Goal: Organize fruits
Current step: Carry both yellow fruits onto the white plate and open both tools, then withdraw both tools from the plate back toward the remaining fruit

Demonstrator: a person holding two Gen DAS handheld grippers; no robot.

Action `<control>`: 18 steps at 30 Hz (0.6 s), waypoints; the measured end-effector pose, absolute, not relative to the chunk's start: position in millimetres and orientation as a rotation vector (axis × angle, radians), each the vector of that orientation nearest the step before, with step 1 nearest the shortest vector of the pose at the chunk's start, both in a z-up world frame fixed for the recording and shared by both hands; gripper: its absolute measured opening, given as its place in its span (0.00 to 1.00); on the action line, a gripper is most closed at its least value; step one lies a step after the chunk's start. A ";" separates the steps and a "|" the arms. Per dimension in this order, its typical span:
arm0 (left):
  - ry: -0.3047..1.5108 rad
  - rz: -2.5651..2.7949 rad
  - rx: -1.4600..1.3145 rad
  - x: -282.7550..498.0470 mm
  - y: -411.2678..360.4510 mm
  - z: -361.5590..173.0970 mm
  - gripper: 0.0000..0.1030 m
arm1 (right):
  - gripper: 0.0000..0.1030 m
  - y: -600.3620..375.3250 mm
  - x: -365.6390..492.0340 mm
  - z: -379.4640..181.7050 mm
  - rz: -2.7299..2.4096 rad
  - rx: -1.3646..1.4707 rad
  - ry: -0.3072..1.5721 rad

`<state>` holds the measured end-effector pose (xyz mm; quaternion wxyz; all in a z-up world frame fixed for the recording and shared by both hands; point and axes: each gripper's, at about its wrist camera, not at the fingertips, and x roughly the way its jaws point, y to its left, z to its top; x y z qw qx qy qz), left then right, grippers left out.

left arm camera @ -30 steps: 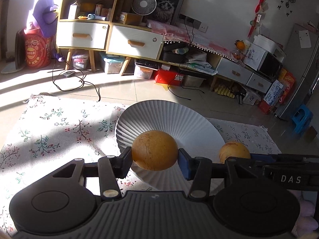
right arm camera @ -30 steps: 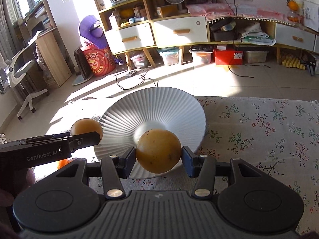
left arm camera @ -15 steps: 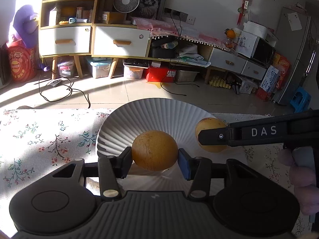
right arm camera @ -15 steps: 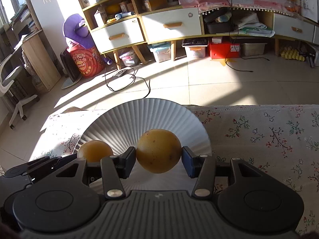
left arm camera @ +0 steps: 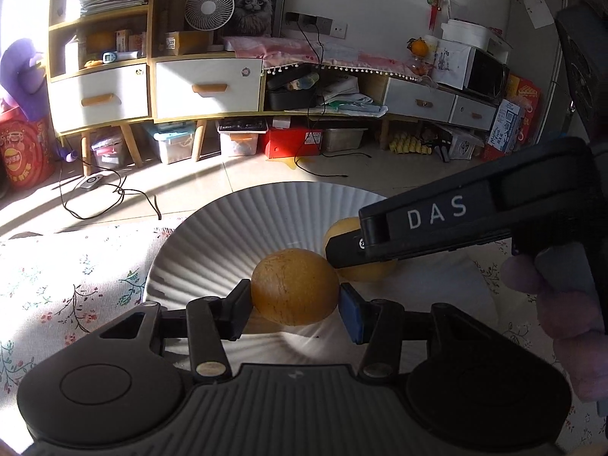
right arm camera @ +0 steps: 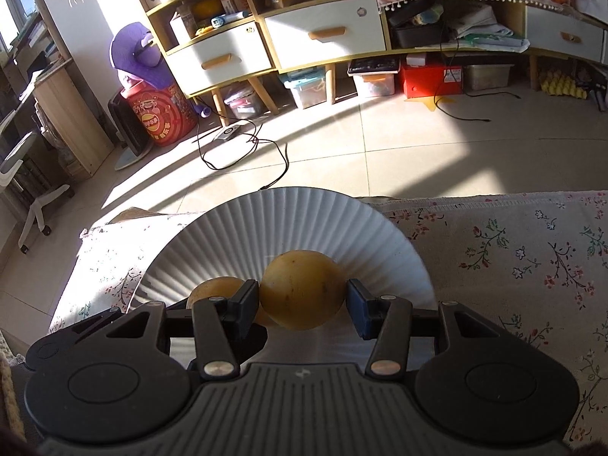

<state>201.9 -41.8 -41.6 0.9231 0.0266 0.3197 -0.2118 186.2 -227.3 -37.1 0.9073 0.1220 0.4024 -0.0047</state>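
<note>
A white ribbed plate (left arm camera: pixel 247 220) lies on a floral tablecloth (left arm camera: pixel 68 277); it also shows in the right wrist view (right arm camera: pixel 288 224). My left gripper (left arm camera: pixel 295 300) is shut on an orange-brown round fruit (left arm camera: pixel 294 287) held over the plate. My right gripper (right arm camera: pixel 303 302) is shut on a yellow round fruit (right arm camera: pixel 303 294) over the same plate. In the left wrist view the right gripper's black body (left arm camera: pixel 456 224) crosses from the right and partly hides its yellow fruit (left arm camera: pixel 344 228). In the right wrist view the left gripper's fruit (right arm camera: pixel 212 290) peeks out behind my left finger.
The table's far edge runs just behind the plate, with tiled floor (right arm camera: pixel 380 144) beyond. Shelves and drawers (left arm camera: pixel 205 83) line the far wall. The floral cloth (right arm camera: pixel 532 250) stretches to the right of the plate.
Both grippers have moved further in over the plate with their fruits and come closer together, so the two fruits now sit almost side by side.
</note>
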 end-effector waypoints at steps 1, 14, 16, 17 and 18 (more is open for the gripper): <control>0.656 -0.436 0.060 202.0 -42.0 -41.3 0.37 | 0.45 -226.4 185.7 -37.0 -0.010 0.245 0.826; 0.697 -0.448 0.053 203.6 -36.9 -29.5 0.71 | 0.69 -225.9 179.9 -21.0 -0.017 0.236 0.800; 0.703 -0.445 0.056 201.3 -35.8 -25.9 0.75 | 0.76 -226.2 175.3 -16.3 -0.017 0.243 0.786; 0.701 -0.444 0.059 199.8 -35.6 -24.1 0.77 | 0.76 -226.2 173.4 -14.8 -0.015 0.243 0.784; 0.699 -0.443 0.064 197.7 -35.8 -21.8 0.79 | 0.78 -226.4 171.7 -13.7 -0.015 0.241 0.784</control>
